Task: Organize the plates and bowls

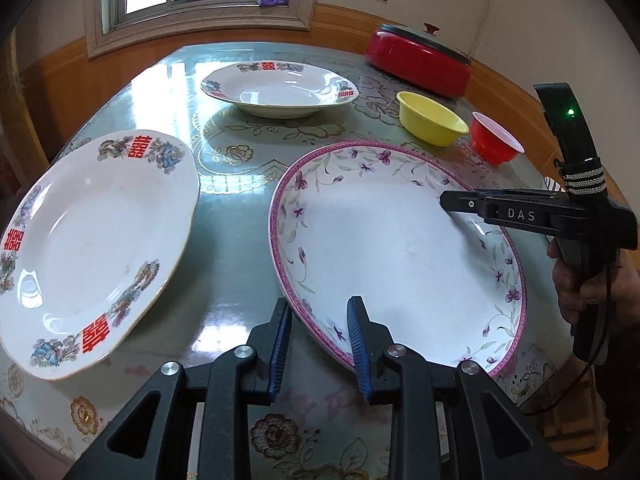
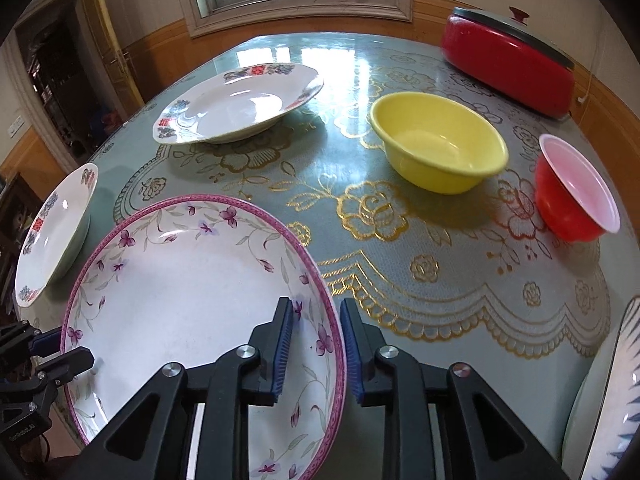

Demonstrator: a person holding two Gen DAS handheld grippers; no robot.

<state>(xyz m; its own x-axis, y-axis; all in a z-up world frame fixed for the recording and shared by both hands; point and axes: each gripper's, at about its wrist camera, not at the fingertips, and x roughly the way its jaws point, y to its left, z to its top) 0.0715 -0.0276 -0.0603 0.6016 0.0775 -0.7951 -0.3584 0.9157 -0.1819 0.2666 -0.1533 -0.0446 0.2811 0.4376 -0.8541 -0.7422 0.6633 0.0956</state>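
On lace-patterned glass table, both grippers' parted pads straddle the pink-rimmed, purple-flowered plate rim, neither pressing.

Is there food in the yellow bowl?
No, the yellow bowl is bare inside; only its smooth yellow bottom shows in the right wrist view.

surface: glossy grey-green table with gold floral lace pattern | on it: 2 white red-emblem plates, pink-rimmed floral plate, yellow bowl, red bowl, red lidded pan
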